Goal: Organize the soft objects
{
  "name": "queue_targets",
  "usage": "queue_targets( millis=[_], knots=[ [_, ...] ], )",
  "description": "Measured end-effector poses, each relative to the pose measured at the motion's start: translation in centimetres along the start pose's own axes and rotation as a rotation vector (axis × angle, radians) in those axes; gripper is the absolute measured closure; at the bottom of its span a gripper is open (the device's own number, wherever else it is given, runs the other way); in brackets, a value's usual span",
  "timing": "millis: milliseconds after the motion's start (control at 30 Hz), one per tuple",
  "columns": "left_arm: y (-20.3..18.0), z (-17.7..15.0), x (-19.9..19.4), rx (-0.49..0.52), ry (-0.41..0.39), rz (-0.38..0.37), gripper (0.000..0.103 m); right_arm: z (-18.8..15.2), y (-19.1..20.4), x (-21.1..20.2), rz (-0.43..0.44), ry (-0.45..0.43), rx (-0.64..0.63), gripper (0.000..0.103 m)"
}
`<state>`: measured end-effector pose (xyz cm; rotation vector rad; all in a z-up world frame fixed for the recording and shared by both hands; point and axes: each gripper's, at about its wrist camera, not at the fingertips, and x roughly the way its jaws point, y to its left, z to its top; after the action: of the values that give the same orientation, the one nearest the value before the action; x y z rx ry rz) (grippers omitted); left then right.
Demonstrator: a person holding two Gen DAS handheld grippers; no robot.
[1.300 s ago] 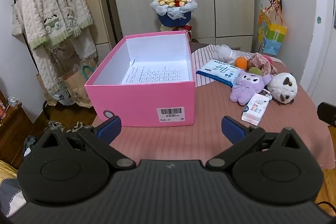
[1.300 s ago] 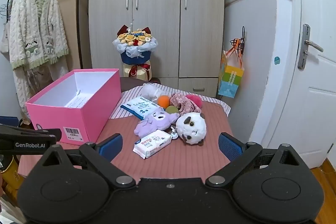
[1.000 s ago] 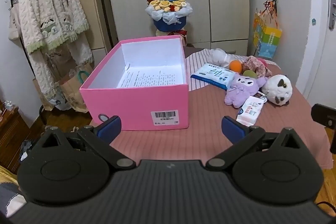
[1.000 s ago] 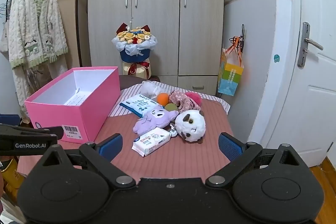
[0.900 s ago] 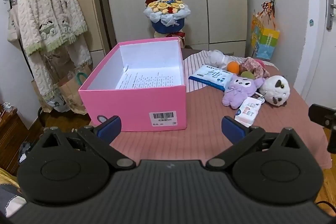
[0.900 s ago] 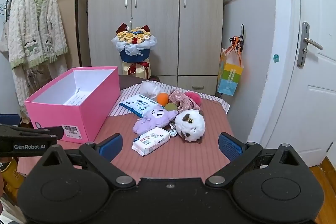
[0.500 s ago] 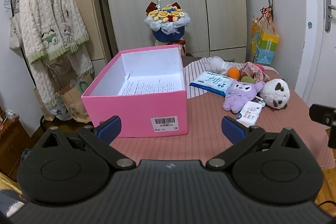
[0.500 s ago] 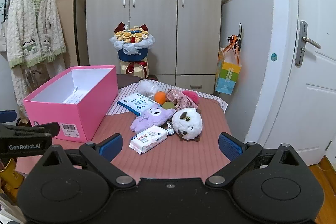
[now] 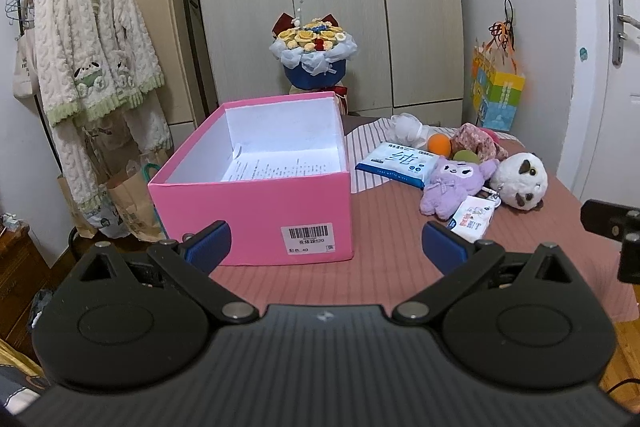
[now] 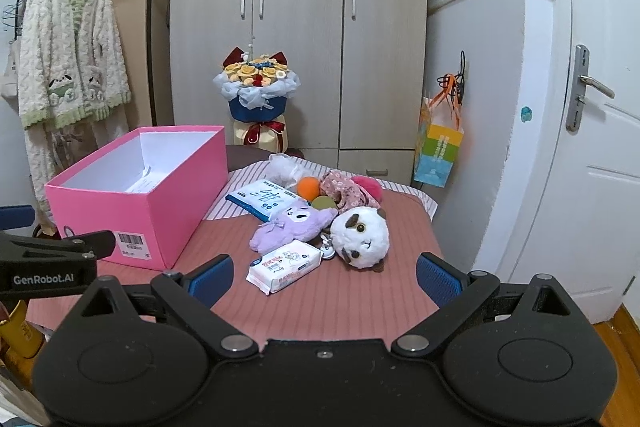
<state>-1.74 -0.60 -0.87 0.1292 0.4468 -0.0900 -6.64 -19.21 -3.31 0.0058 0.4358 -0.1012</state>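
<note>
While both hand-held grippers hang above the near edge of the surface (image 9: 360, 279), each has its blue-padded fingers spread wide with nothing between them: the left hand-held gripper (image 9: 326, 247) fills the bottom of its own view, facing the pink box (image 9: 256, 211), and the right hand-held gripper (image 10: 324, 277) faces the pile of soft things. That open pink box stands at centre left of the left view, holding only a printed paper sheet (image 9: 280, 165). To its right, at centre right of the frame, lie a blue wet-wipes pack (image 9: 394, 159), a purple plush toy (image 9: 456, 185), a white-and-brown plush toy (image 9: 518, 181), and a small tissue pack (image 9: 474, 219) touching the purple plush toy's lower edge. Behind them sit an orange ball (image 10: 308, 187), a green ball (image 10: 323, 203), a floral fabric piece (image 10: 346, 189) and a white mesh puff (image 10: 282, 165). A flower bouquet (image 10: 256, 87) stands before the wardrobe (image 10: 300, 7).
</note>
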Motion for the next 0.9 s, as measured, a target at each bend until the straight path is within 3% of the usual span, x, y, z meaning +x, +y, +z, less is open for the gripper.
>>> queue_targets(
  millis=[900],
  knots=[
    [0.22, -0.45, -0.23, -0.009, -0.018, -0.013, 0.0, -0.48, 0.13, 0.52, -0.032, 0.005, -0.019, 0.003]
  ],
)
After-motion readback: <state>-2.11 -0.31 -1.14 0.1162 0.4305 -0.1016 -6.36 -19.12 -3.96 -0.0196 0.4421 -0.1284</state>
